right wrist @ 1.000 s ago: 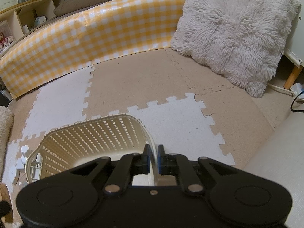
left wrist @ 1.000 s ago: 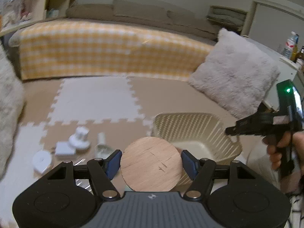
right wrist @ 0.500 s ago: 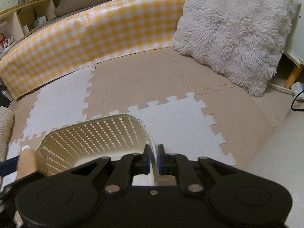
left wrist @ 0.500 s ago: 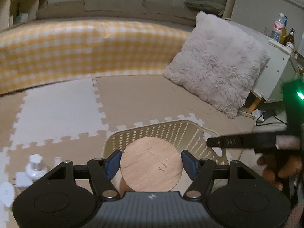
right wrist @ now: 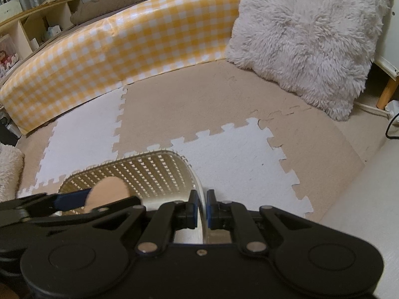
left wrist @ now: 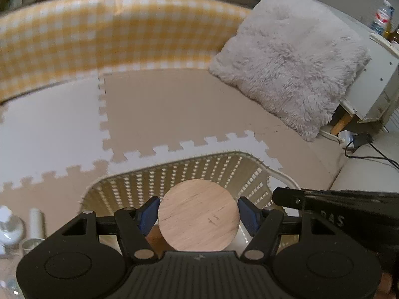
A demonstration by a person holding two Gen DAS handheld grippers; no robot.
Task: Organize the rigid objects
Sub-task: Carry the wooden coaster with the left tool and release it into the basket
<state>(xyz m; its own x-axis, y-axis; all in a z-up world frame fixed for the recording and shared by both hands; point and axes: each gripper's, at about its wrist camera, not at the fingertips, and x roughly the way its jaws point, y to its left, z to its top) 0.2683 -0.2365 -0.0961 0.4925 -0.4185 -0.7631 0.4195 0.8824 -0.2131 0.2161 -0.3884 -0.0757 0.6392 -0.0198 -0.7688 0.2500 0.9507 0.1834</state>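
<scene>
My left gripper (left wrist: 198, 214) is shut on a round wooden disc (left wrist: 198, 214), its blue pads pressing the disc's two sides, and it hangs over the inside of a cream slatted basket (left wrist: 174, 172). The right wrist view shows that same disc (right wrist: 107, 190) above the basket (right wrist: 139, 172) from the left. My right gripper (right wrist: 201, 208) is shut on the basket's right rim, a thin cream wall pinched between its pads. In the left wrist view the right gripper's black body enters from the right edge.
Several small white objects (left wrist: 15, 226) lie on the foam floor tiles left of the basket. A fluffy grey cushion (left wrist: 289, 67) leans at the back right, beside a white cabinet (left wrist: 374, 84) with cables. A yellow checked mattress edge (left wrist: 99, 35) runs along the back.
The left gripper carried the wooden disc rightwards, from beside the small white objects to over the basket. The right gripper kept still on the basket rim.
</scene>
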